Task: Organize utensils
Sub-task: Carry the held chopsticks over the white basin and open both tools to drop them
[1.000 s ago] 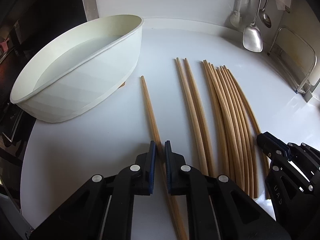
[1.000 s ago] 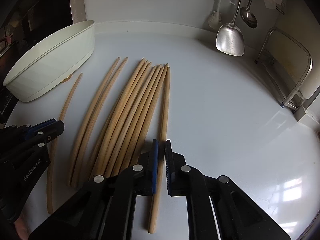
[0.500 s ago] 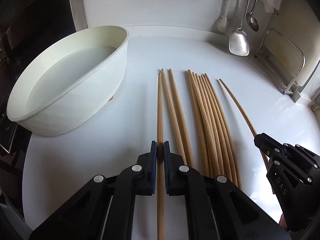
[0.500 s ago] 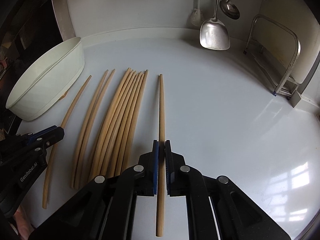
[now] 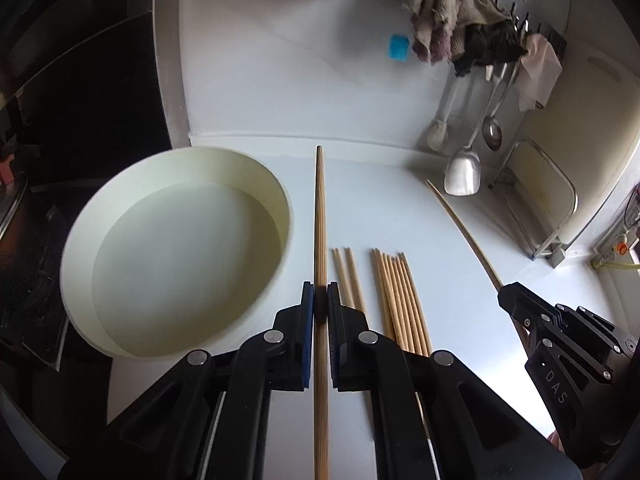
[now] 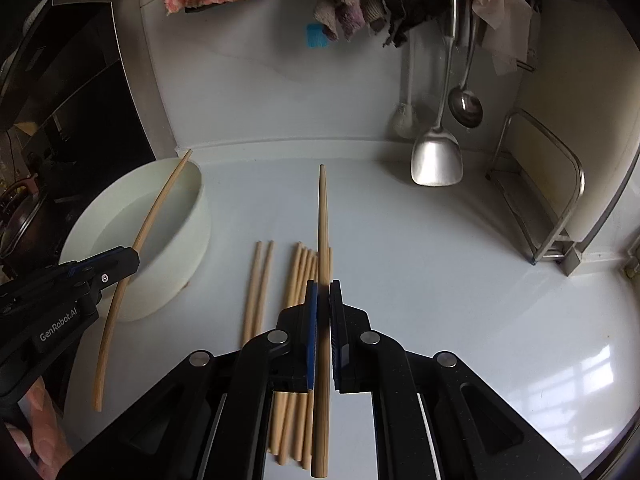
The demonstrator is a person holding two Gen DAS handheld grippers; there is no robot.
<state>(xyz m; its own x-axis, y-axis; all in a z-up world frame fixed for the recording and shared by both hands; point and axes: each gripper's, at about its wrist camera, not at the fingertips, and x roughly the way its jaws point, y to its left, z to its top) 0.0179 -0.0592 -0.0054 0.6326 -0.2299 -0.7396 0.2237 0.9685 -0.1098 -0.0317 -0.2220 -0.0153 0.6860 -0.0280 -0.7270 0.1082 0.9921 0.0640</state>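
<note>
**A:** What did the left gripper [image 5: 320, 304] have?

**B:** Its jaws were closed tight on a single chopstick [image 5: 320, 216], pinched partway along its length, the shaft running straight ahead between the blue pads [image 5: 307, 332] and clear of the counter. In the right wrist view that same stick showed as a bowed line crossing in front of the white bowl [image 5: 176, 256].

**A:** And the right gripper [image 6: 323, 300]?

**B:** Clamped the same way on a second chopstick [image 6: 322, 216], its narrow tip pointing toward the back wall.

**A:** Where were the other sticks?

**B:** On the white counter [image 6: 460, 280], below and between the two grippers: a loose pair [image 5: 347, 276] nearest the bowl, then a tighter bundle [image 5: 400, 296] just beside it, all roughly parallel.

**A:** Beyond that?

**B:** The bowl sat at the left, just beside the pair. A metal spatula [image 6: 437, 160] and a ladle [image 6: 465, 106] hung against the back wall, cloths [image 6: 352, 0] draped above them, and a wire rack [image 6: 552, 208] stood at the right.
</note>
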